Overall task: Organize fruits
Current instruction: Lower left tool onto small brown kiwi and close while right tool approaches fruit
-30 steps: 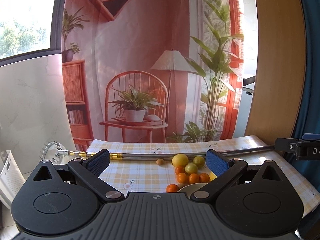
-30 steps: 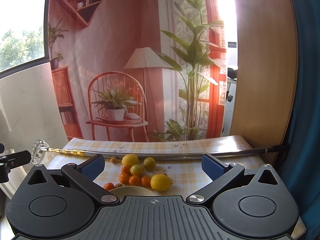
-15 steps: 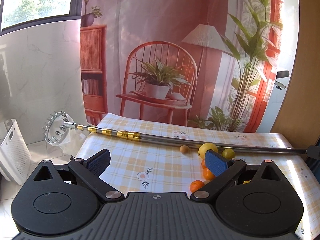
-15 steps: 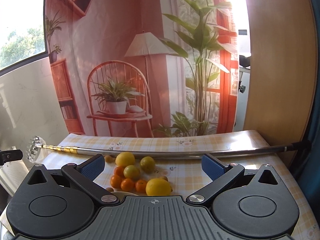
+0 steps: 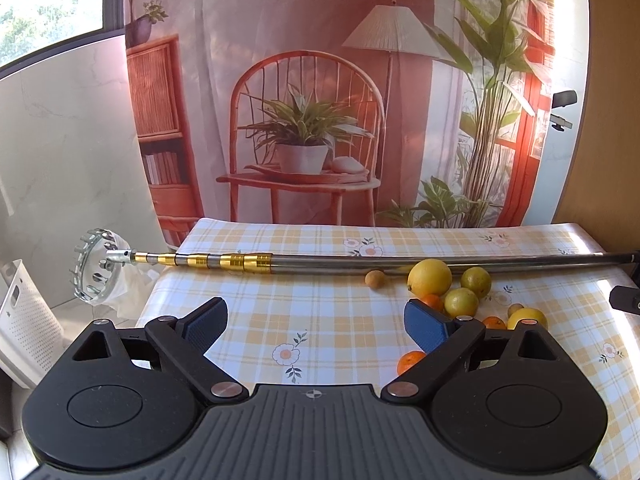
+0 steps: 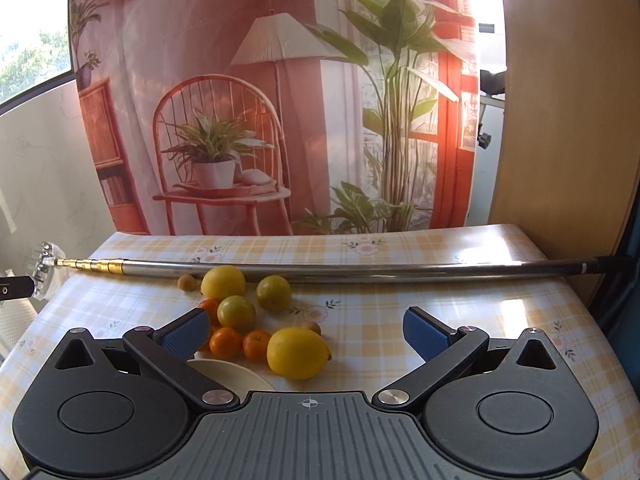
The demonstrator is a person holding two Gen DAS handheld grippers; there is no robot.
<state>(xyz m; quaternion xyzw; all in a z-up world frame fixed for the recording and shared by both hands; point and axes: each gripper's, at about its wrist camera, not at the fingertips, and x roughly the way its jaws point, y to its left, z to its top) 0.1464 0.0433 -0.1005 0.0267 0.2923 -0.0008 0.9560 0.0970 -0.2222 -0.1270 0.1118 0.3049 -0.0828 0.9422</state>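
Loose fruit lies on a yellow checked tablecloth [image 5: 320,304]. In the right wrist view a big lemon [image 6: 298,354] sits nearest, with small oranges [image 6: 226,342], two green limes [image 6: 236,312] and a second lemon [image 6: 223,282] behind it. A cream plate [image 6: 232,374] shows partly under my right gripper [image 6: 308,330], which is open and empty above the pile. My left gripper [image 5: 316,320] is open too, hovering left of the fruit; its right finger hides part of the oranges [image 5: 410,362]. The far lemon [image 5: 430,278] and limes [image 5: 462,302] lie to its right.
A long telescopic metal pole [image 5: 360,260] with a toothed ring head [image 5: 94,266] lies across the table behind the fruit [image 6: 360,270]. A white perforated bin [image 5: 24,320] stands on the floor at left. A printed backdrop hangs beyond the table's far edge.
The left gripper has swung left and dipped, so the fruit now sits at its right. The right gripper has tilted down and moved nearer the pile. Both stayed open.
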